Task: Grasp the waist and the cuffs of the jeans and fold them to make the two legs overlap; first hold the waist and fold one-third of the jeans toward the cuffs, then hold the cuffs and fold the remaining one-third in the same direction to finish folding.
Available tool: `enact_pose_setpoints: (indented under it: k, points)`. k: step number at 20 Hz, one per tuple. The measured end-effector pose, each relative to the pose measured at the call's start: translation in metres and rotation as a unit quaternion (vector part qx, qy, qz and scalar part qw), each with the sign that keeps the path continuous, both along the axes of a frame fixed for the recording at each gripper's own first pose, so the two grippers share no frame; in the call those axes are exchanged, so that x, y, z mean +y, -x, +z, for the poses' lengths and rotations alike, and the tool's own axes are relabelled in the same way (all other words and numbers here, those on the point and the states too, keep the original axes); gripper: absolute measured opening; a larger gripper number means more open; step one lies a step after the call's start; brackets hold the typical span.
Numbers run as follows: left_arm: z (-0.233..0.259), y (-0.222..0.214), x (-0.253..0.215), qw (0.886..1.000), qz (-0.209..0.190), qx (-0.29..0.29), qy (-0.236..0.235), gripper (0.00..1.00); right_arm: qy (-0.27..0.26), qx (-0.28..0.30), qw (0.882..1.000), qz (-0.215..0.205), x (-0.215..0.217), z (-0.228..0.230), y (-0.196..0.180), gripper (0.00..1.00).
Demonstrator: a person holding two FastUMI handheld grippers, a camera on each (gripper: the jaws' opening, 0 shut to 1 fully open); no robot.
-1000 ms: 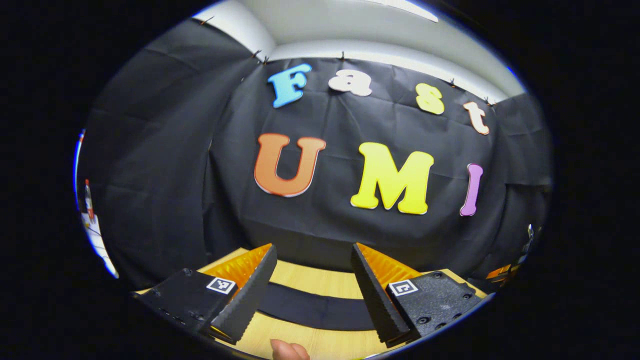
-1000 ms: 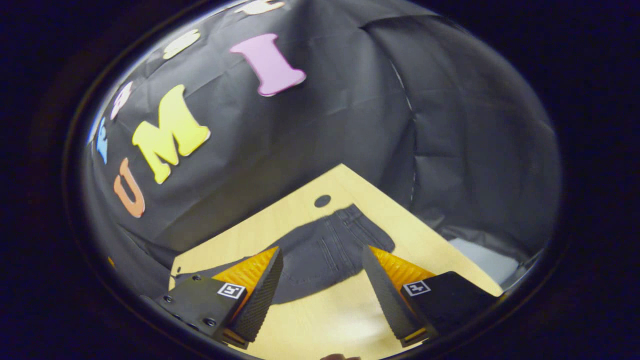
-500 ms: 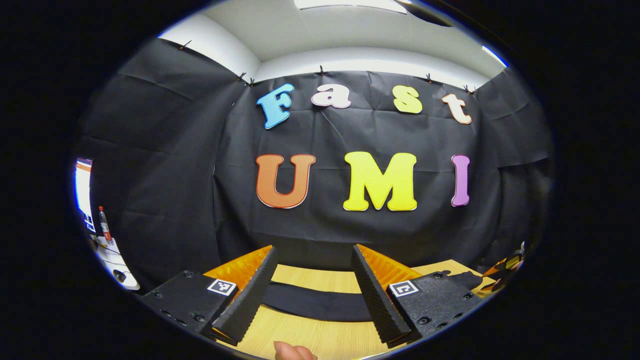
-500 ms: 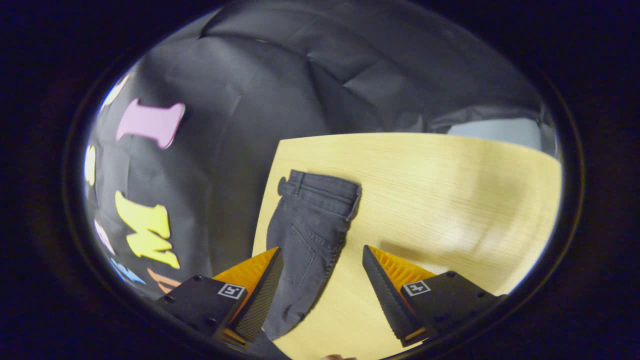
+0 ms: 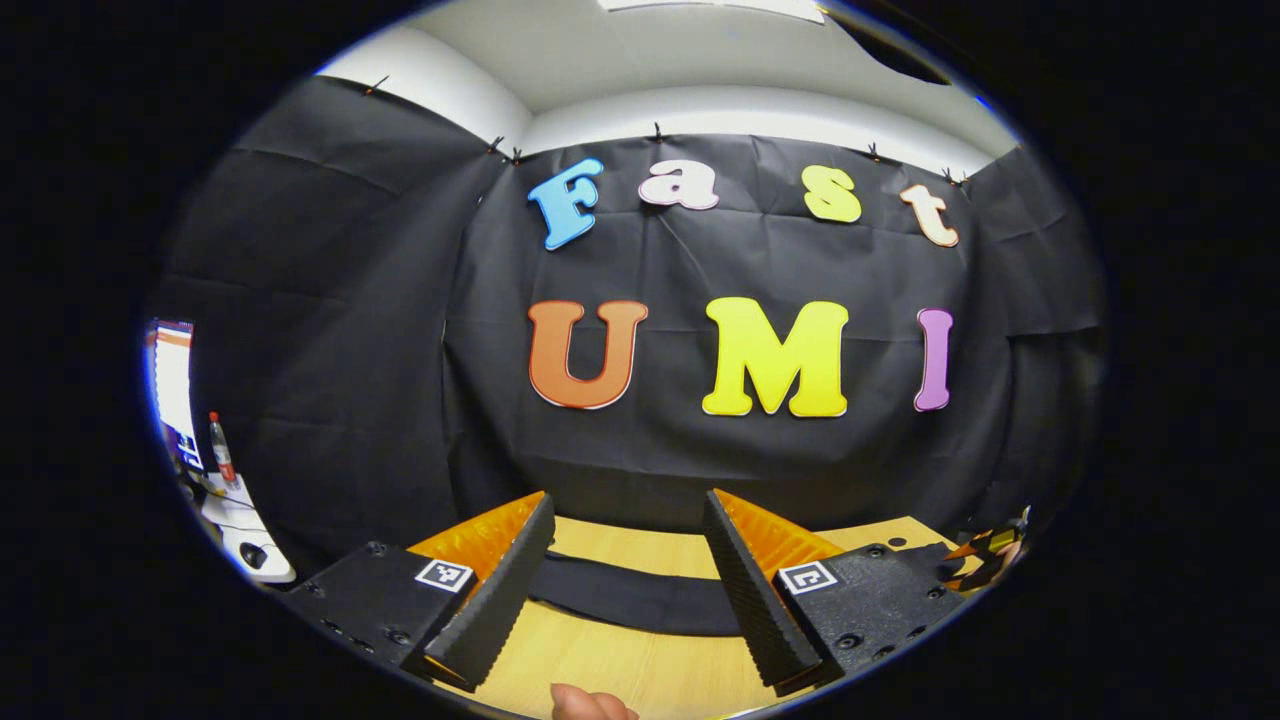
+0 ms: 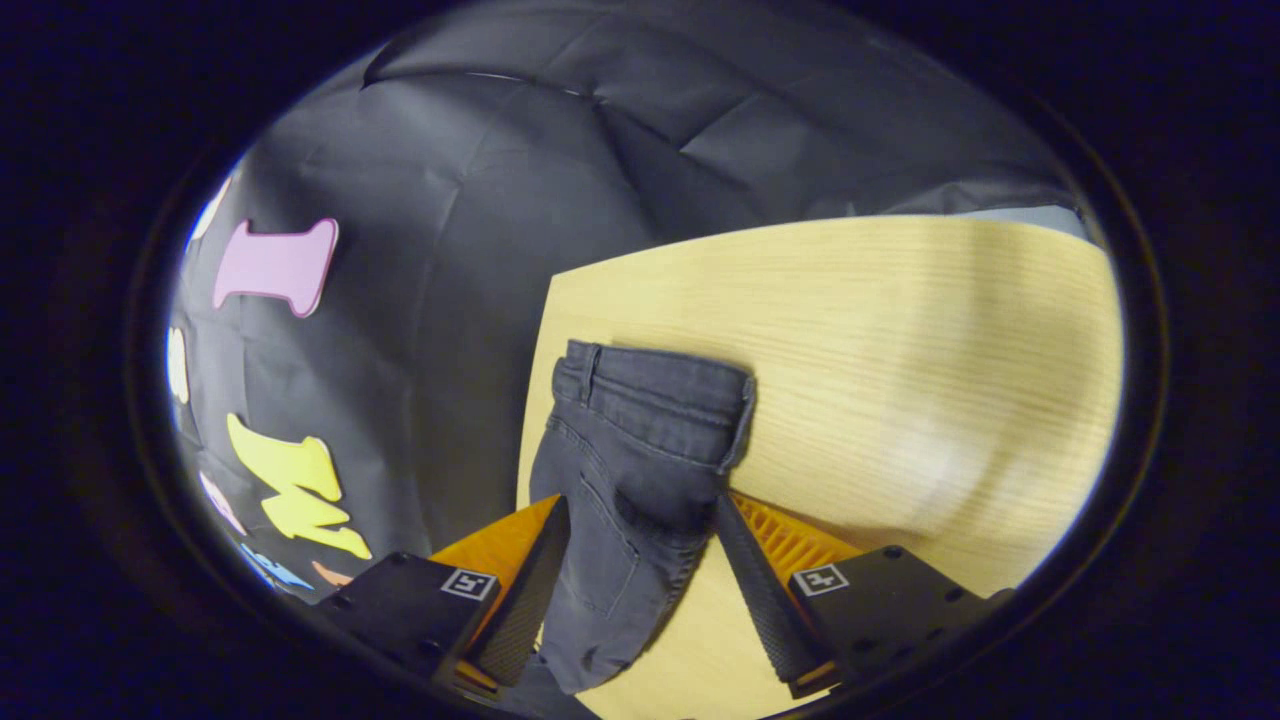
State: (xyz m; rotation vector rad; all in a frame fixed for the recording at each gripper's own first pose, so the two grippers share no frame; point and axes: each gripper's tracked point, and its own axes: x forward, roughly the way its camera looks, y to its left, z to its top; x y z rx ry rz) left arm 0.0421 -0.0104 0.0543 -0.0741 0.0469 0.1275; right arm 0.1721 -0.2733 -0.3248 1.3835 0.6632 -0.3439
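Observation:
Dark grey jeans (image 6: 610, 470) lie flat on the wooden table (image 6: 900, 330), with the waistband (image 6: 660, 385) at the far end in the right gripper view. My right gripper (image 6: 640, 505) is open low over them, one finger on each side of the seat area. In the left gripper view the jeans (image 5: 630, 598) show as a dark band across the table (image 5: 620, 670). My left gripper (image 5: 628, 510) is open above that band with nothing between its fingers. The other gripper (image 5: 988, 552) shows small at the far right of the left gripper view.
The black cloth wall (image 5: 700, 460) hangs just behind the table's far edge. A table corner (image 6: 556, 280) lies close beyond the waistband. Off to the left stand a white desk (image 5: 240, 525) with a bottle (image 5: 221, 455) and a screen (image 5: 170, 385). A fingertip (image 5: 590, 705) shows at the bottom.
My right gripper swung round to face the waistband, then dropped closer, so the jeans now lie between its fingers. The left gripper shifted only slightly.

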Motion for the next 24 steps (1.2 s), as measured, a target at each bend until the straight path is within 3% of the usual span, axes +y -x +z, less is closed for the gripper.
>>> enact_pose_setpoints:
  k: [1,2,5,6,8,11,13,19,20,22,24]
  points:
    - [0.000,0.001,0.002,1.000,0.002,0.003,0.008,0.95,0.000,0.004,1.000,-0.005,-0.001,-0.006,-0.002,0.94]
    - [0.004,0.001,0.003,1.000,0.003,0.001,0.010,0.95,0.004,0.018,1.000,-0.008,-0.004,-0.015,0.000,0.84]
    - [0.006,-0.005,0.008,1.000,0.000,0.007,-0.001,0.95,-0.007,0.015,1.000,-0.027,-0.006,-0.018,-0.001,0.33]
    - [0.004,-0.005,0.010,1.000,-0.002,0.011,-0.004,0.95,0.014,0.023,0.999,-0.021,-0.009,-0.022,0.004,0.33]
    - [0.004,-0.009,0.010,1.000,-0.006,0.017,-0.003,0.95,0.065,0.020,0.998,-0.004,-0.008,-0.023,0.006,0.14]
    - [0.004,-0.014,0.010,1.000,-0.013,0.018,0.000,0.95,0.130,0.012,0.991,0.014,-0.004,-0.005,0.000,0.15]
    - [0.004,-0.017,0.011,1.000,-0.018,0.020,0.005,0.95,0.192,-0.004,0.980,0.043,0.002,0.020,-0.005,0.14]
    - [-0.003,-0.023,0.017,0.999,-0.020,0.021,0.041,0.95,0.386,-0.034,0.909,0.153,0.040,0.100,-0.020,0.14]
    - [-0.005,-0.021,0.020,0.999,-0.018,0.017,0.046,0.95,0.410,-0.045,0.895,0.166,0.050,0.116,-0.024,0.10]
    - [-0.008,-0.019,0.028,0.998,-0.013,0.015,0.054,0.95,0.456,-0.063,0.866,0.195,0.073,0.140,-0.024,0.10]
    - [-0.016,-0.016,0.036,0.998,-0.005,0.021,0.066,0.95,0.505,-0.079,0.829,0.228,0.100,0.161,-0.026,0.14]
